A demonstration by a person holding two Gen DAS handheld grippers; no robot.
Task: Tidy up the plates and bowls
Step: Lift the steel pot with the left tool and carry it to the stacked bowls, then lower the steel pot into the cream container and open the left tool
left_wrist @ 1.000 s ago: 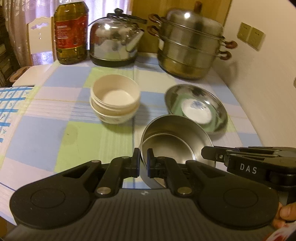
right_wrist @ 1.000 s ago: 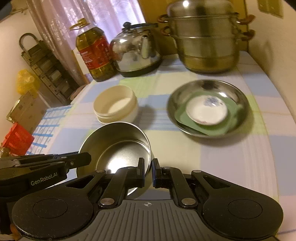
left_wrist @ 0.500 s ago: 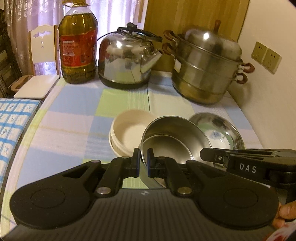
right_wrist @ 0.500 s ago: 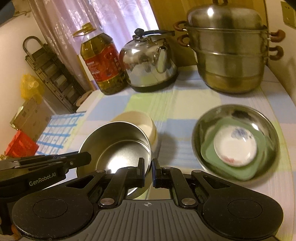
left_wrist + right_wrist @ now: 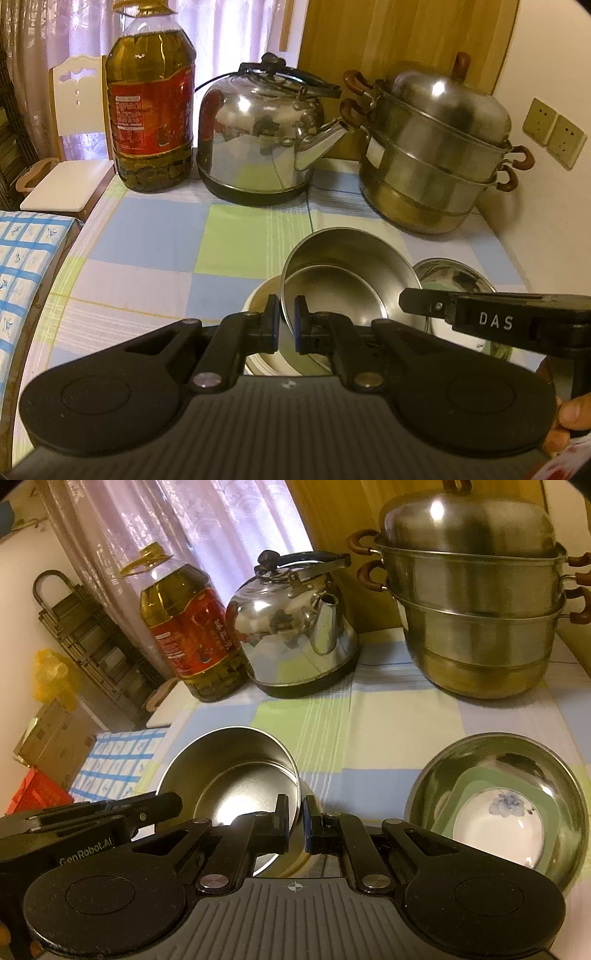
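Note:
Both grippers pinch the rim of a deep steel bowl (image 5: pixel 343 273) and hold it over the stacked cream bowls (image 5: pixel 258 295). My left gripper (image 5: pixel 285 325) is shut on its near rim. My right gripper (image 5: pixel 295 821) is shut on the bowl's right rim (image 5: pixel 236 771); the cream bowls are almost hidden beneath it in that view. To the right a wide steel dish (image 5: pixel 554 771) lies on the table, holding a green square plate (image 5: pixel 476 790) and a small white flowered saucer (image 5: pixel 498 819). The dish's rim also shows in the left wrist view (image 5: pixel 454 273).
At the back of the checked tablecloth (image 5: pixel 155 236) stand an oil bottle (image 5: pixel 149 96), a steel kettle (image 5: pixel 258 136) and a stacked steamer pot (image 5: pixel 439 155). A wall runs along the right. A white chair (image 5: pixel 70 147) and the table's edge are at the left.
Both grippers carried the steel bowl away from the near table edge until it is over the cream bowls, which are now mostly covered. The back-row items appear closer.

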